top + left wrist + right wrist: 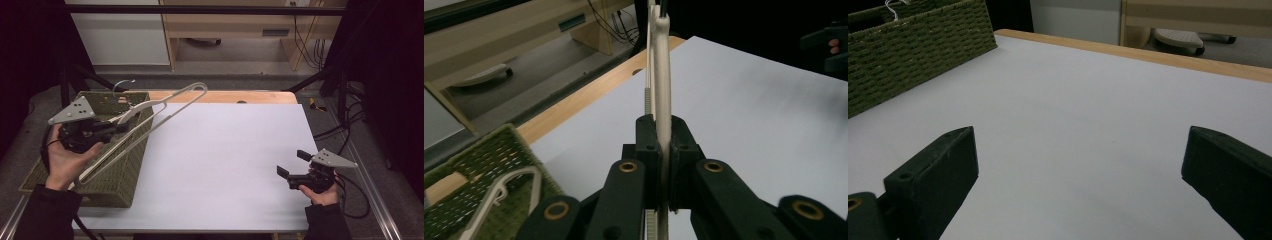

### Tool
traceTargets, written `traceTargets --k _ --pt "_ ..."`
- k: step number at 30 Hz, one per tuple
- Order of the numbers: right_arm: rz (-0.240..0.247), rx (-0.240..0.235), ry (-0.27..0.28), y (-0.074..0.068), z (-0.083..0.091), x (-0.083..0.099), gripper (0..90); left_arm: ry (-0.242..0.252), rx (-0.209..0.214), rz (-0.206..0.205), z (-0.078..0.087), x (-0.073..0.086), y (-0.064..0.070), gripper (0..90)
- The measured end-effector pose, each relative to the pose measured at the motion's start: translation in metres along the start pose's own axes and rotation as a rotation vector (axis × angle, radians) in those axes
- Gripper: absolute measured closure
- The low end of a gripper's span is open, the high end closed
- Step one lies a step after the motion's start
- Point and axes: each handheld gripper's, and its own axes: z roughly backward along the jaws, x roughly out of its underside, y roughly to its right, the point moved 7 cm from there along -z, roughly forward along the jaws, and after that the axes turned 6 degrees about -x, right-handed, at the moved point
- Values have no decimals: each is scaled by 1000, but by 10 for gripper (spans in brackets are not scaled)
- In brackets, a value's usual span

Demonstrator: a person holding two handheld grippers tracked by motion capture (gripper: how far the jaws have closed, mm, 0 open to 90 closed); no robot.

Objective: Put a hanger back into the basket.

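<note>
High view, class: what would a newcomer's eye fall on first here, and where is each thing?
First, the long cream plastic clothes hanger, raised at a slant above the table's left side and clamped in the left hand-held gripper. Below it stands the olive-green woven basket on the left edge of the white tabletop. At the near right, the right hand-held gripper is open and holds nothing.

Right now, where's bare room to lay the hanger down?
The white sheet is bare from the basket across to the right gripper. It is crowded in the basket, under the hanger clamped in the left gripper.
</note>
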Motion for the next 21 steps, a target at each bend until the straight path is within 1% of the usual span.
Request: traceTargets --k 3,4,5,7,8,10,11,14,15,16,17,21 --pt "1 -1 -9 0 -1 1 25 1 -23 3 7 5 -16 858" --pt "-4 -2 -8 -1 -2 1 24 1 -23 3 7 5 -16 858" --pt "-3 -1 -10 -1 -2 1 24 7 -35 5 10 8 -27 858" --pt "-3 0 -11 -1 -2 1 24 -1 -40 20 13 12 -37 858" --pt "-4 -1 -11 -1 -2 1 24 6 -49 16 14 13 -42 858" --pt "-4 -1 -10 0 -2 1 24 -2 -59 33 16 18 -52 858" --pt "-3 -1 -10 0 -2 1 23 6 -66 31 17 19 -58 858" --pt "-2 -4 -11 0 -2 2 24 -11 -79 58 18 27 -72 858" --pt "-7 -7 -13 -1 -2 2 24 -19 -85 58 19 30 -77 858" --pt "-6 -8 -13 -1 -2 2 24 -19 -85 58 19 30 -77 858" --pt "-5 -8 -13 -1 -2 2 24 -34 -93 58 19 36 -84 858" --pt "-2 -7 -14 -1 -3 2 24 -49 -99 51 19 47 -98 858"
